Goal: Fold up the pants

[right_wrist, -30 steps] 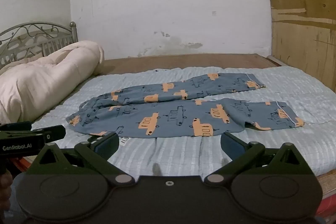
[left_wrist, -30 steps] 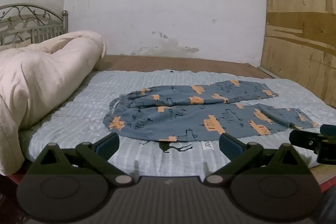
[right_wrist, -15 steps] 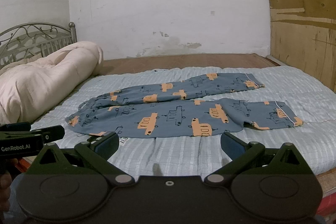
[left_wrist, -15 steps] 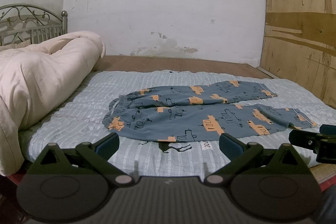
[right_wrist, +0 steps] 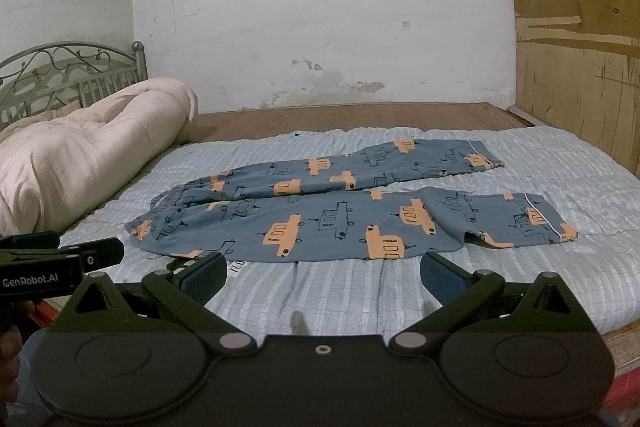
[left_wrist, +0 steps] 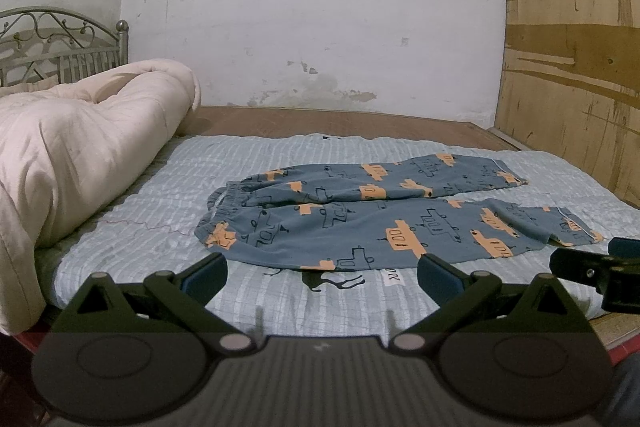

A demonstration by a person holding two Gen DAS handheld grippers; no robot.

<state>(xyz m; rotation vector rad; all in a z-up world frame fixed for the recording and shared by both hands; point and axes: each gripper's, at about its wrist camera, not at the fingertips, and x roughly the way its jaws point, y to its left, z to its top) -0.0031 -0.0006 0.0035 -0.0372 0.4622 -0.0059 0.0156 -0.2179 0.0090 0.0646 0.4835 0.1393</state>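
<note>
The left gripper [right_wrist: 60, 261], seen at the left edge of the right wrist view, bore the white lettering "GenRobot.AI" on its black body. A small white tag [left_wrist: 391, 277] lay on the mattress cover [left_wrist: 280, 303]; its marks were illegible.

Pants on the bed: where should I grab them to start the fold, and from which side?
Take the pants at the near leg's cuff with the right hand-held gripper, coming in low from the bed's near edge. The leg lies flat and the cuff edge is free. This is a judgement.
</note>
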